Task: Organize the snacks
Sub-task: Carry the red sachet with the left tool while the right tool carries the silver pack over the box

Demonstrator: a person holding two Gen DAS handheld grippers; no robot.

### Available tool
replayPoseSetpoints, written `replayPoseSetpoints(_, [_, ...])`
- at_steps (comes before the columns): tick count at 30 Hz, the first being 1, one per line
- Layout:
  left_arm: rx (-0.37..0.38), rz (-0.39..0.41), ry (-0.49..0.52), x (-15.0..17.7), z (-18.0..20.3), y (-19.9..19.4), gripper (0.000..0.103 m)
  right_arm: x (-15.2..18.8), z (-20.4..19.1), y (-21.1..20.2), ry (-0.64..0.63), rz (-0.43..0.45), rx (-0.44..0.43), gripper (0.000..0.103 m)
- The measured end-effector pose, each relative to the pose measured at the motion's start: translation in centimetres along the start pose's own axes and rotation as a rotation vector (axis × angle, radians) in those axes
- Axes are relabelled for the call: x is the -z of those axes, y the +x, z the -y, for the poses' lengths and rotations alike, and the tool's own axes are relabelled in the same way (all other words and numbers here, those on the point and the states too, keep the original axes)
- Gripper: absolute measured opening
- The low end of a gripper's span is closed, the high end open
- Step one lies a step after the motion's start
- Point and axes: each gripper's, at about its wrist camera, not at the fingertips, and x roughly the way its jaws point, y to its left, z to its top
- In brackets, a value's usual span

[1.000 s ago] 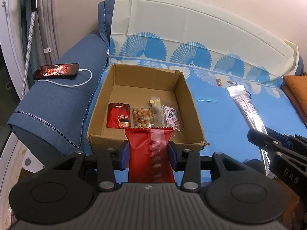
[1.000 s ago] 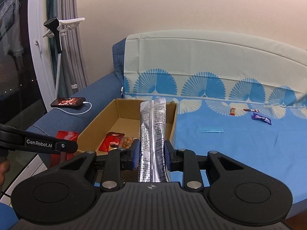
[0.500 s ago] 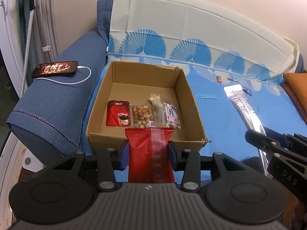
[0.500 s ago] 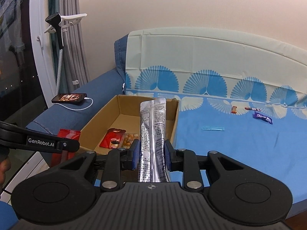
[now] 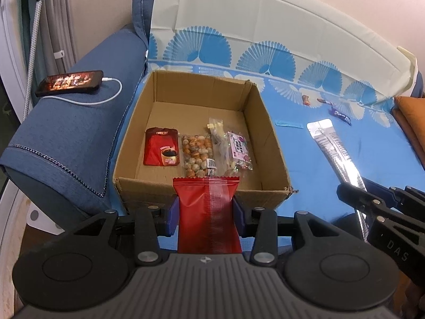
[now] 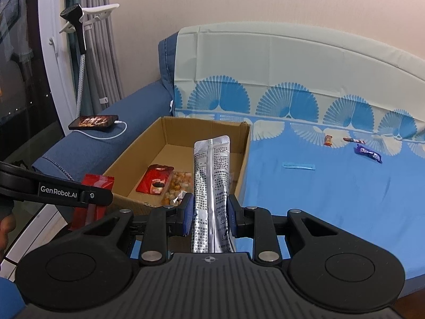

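the left gripper point(image 5: 205, 214) is pinching a red packet point(image 5: 208, 212) between its fingers, holding it just short of the near wall of the cardboard box point(image 5: 276, 146). the right gripper point(image 6: 208, 216) is clamping a long silver sachet point(image 6: 211, 183) upright, also on the near side of the box, toward its right wall. compared with a second ago, both views are showing the box lower and fuller in frame, so both grippers are rising and closing on it with their loads unchanged; judged from this, a double drop-off is being set up and neither item is in the box yet. inside the box, three items are lying in a row on the near half of the floor: a red coffee pouch point(image 5: 161, 147), a clear bag of mixed nuts point(image 5: 196, 154) touching it, and a clear candy bag point(image 5: 231, 146) at the right. the far half is showing bare cardboard. beyond, on the blue bed sheet point(image 6: 318, 199), a pale blue stick point(image 6: 298, 166) and three small wrapped sweets point(image 6: 368, 153) are waiting, well apart from the box.
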Motion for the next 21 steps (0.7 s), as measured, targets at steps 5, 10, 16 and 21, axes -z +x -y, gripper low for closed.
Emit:
replayPoseSetpoints(5, [-0.009, -0.002, -0.005, -1.2, -0.7, 0.9, 0.046, -0.9, 0.2, 1.3, 0.004, 0.003, 0.022, 0.029])
replayPoseSetpoints(10, [-0.025, 0.032, -0.017, -3.9, -1.5, 1.5, 0.046, -2.3, 0.2, 3.2, -0.001, 0.0, 0.012, 0.029])
replayPoseSetpoints(16, [-0.049, 0.067, -0.029, -7.9, -2.4, 3.4, 0.046, -4.1, -0.3, 6.1, -0.009, -0.012, -0.019, 0.029])
replayPoseSetpoints(21, [-0.062, 0.05, -0.021, -10.8, -2.6, 6.6, 0.046, -5.4, -0.4, 9.3, -0.013, -0.034, -0.038, 0.029])
